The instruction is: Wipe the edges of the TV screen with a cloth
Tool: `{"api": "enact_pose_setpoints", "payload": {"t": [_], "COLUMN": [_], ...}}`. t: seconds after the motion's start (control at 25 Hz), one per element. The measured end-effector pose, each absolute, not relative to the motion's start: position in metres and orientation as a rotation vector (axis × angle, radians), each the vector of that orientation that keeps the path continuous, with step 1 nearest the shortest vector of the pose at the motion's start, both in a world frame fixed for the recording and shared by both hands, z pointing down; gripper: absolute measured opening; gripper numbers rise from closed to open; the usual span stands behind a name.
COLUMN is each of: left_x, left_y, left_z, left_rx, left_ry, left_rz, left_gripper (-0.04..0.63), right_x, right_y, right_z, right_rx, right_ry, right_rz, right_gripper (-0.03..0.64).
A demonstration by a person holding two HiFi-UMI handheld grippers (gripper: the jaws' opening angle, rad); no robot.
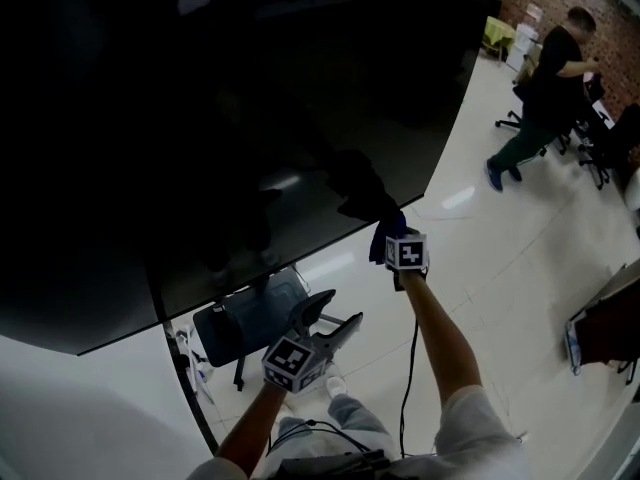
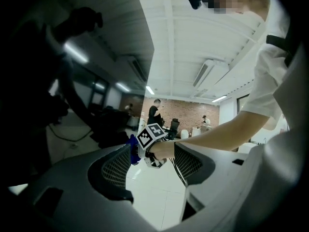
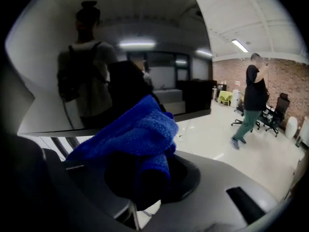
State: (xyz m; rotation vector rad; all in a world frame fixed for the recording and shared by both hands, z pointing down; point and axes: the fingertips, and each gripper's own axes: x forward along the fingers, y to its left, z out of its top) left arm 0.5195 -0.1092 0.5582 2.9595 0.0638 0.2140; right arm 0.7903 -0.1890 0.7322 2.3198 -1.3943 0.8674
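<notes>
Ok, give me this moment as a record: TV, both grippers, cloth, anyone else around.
TV screen: dark, reflective
left gripper: jaws apart, empty, held low below the TV screen
right gripper: shut on blue cloth
blue cloth: at the TV screen's lower edge, near its right corner
bystander: by office chairs, far right

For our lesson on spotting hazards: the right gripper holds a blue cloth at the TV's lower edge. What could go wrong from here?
1. The cloth sits bunched between the jaws of the right gripper, so the hard jaw tips could scrape the TV screen.
2. The cable hanging below that gripper might snag during a sweep.
3. The left gripper is open and idle, so nothing steadies the screen against pressure.
</notes>
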Motion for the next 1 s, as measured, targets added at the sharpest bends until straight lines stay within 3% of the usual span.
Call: {"api": "enact_pose_setpoints", "payload": {"t": [0.68,1.0], "left_x": [0.286,0.174], "left_y": [-0.183,-0.205], "left_z": [0.548,0.528], "left_rx": [2.919,2.778], "left_ry": [-0.552,-0.871], "left_rz": [0.114,0.041], "left_gripper": [0.273,0.273], "right_x": [0.427,0.299], "right_y": [-0.294,-0.331], "right_z": [0.741,0.748], "right_rx": [1.933,1.737], "right_ry": [-1.907,-1.994], "right_rz": [0.792,0.764], "right_gripper": [0.074,0.074]}}
